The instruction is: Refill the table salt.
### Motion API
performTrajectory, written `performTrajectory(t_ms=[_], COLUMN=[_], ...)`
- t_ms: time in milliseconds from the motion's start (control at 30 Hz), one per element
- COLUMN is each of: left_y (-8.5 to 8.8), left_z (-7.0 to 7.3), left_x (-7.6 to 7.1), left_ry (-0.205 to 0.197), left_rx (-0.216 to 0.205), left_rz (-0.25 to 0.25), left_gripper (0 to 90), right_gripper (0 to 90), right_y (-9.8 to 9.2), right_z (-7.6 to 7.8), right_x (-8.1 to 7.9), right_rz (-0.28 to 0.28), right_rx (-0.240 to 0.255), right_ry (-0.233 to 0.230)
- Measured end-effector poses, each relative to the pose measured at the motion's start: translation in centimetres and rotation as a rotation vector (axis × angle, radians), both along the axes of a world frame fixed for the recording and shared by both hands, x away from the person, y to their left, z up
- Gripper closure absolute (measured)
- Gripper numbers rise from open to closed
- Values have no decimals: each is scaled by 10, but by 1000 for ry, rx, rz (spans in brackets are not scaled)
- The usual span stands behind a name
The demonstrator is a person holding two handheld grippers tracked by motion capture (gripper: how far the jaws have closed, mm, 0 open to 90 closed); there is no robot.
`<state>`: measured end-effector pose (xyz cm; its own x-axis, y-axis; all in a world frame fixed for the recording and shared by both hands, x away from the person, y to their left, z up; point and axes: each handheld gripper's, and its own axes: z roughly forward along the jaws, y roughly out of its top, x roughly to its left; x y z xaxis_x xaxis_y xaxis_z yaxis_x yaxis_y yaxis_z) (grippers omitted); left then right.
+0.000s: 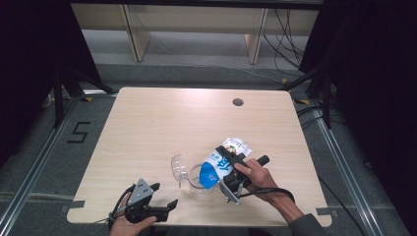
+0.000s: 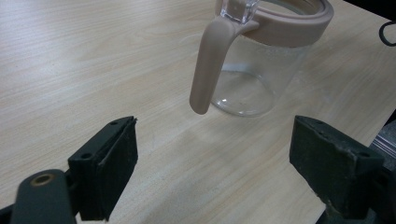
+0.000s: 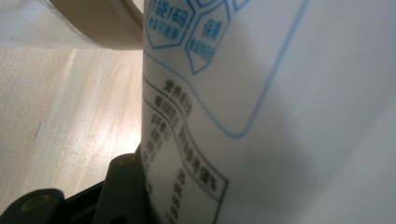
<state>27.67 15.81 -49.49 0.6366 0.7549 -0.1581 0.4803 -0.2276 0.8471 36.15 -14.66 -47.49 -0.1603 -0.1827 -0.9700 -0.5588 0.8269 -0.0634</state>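
White and blue, the milk pouch [image 1: 222, 164] lies tilted at the near right of the table [image 1: 157, 123], its blue end over the clear jug [image 1: 199, 178]. We hold it clamped in the right gripper [image 1: 231, 169]. Our left gripper [image 1: 160, 196] rests near left, jaws wide and empty.

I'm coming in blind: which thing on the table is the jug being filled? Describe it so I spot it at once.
On the wooden table, look near the front edge, between the person's two hands. The clear jug stands there beside the tilted white-and-blue pouch held by the right tongs. It alone is see-through, with a beige rim and handle.
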Motion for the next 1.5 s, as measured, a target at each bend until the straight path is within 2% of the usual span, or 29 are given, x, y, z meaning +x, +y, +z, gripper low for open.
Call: performTrajectory(t_ms=[67, 133, 167, 200, 233, 300, 367, 467, 500, 600, 667, 700, 733, 800, 833, 867, 900, 933, 967, 1033, 1100, 1133, 1267, 1300, 1333, 1400, 1467, 1500], left_y=[0, 0, 0, 0, 0, 0, 0, 1, 0, 0, 0, 0, 0, 0, 0, 0, 0, 0, 0, 0, 0, 0, 0, 0, 0, 0, 0, 0], left_z=[0, 1, 1, 0, 0, 0, 0, 0, -1, 0, 0, 0, 0, 0, -1, -1, -1, -1, -1, -1, -1, 0, -1, 0, 0, 0, 0, 0], left_x=[0, 0, 0, 0, 0, 0, 0, 1, 0, 0, 0, 0, 0, 0, 1, 1, 0, 0, 0, 0, 0, 0, 0, 0, 0, 0, 0, 0], left_ry=[-1, -5, -1, -2, 0, 0, -10, -14, 1, 0, 0, -1, 0, -1, -1, 1, 2, 1, 0, 0, 0, 0, 2, 0, -1, -1, 0, -1], left_rx=[-6, 6, -1, -6, -1, -1, 11, 11, -4, -6, 0, -1, -4, -13, -11, -4, -5, -5, -4, -4, -3, -3, -4, -3, -3, -2, -2, -2], left_rz=[1, -3, 4, 1, 1, 5, -9, -15, 1, 3, 2, -1, -1, 12, 6, 3, 3, 2, 1, 1, 0, 0, 2, 1, 0, 1, 1, 1], left_gripper=[150, 150, 150, 149, 150, 149, 150, 149, 150, 150, 149, 150, 150, 150, 149, 150, 149, 150, 150, 150, 150, 150, 149, 149, 149, 149, 149, 150], right_gripper=[512, 512, 512, 512, 512, 513, 514, 514, 514, 514, 514, 514, 514, 514, 514, 514, 515, 516, 517, 517, 517, 516, 517, 517, 517, 519, 520, 520], right_y=[0, 0, 0, 0, 0, 0, 2, 1, 0, 1, 2, 3, 3, 2, 3, 4, 4, 5, 5, 4, 4, 4, 4, 6, 6, 6, 5, 5], right_z=[-1, -3, -3, -1, -3, -3, -1, -2, -3, -4, 0, -1, -4, -3, -1, 0, -4, -2, -2, -4, -4, -2, -2, 1, -2, -3, -4, -5], right_x=[0, -1, -1, -1, -2, -2, -1, -2, -2, -2, -1, -1, -2, -3, -2, -1, -3, -3, -3, -4, -4, -3, -3, -2, -3, -3, -3, -2], right_rz=[-1, -24, -27, -11, -29, -25, 4, -8, -20, -23, -4, 2, -15, -23, 1, 20, -8, 7, 10, -12, -12, -2, -16, 12, 1, 4, -14, -8], right_rx=[16, 29, 30, 8, 26, 24, 3, 9, 22, 31, 1, 14, 43, 7, -20, -27, 28, 0, -7, 7, 16, -4, -34, -56, -10, -13, -7, 3], right_ry=[4, 17, 18, 0, 14, 13, -13, -6, 7, 1, -22, -24, -4, -5, -29, -41, -17, -38, -40, -18, -21, -40, -39, -62, -49, -54, -39, -50])
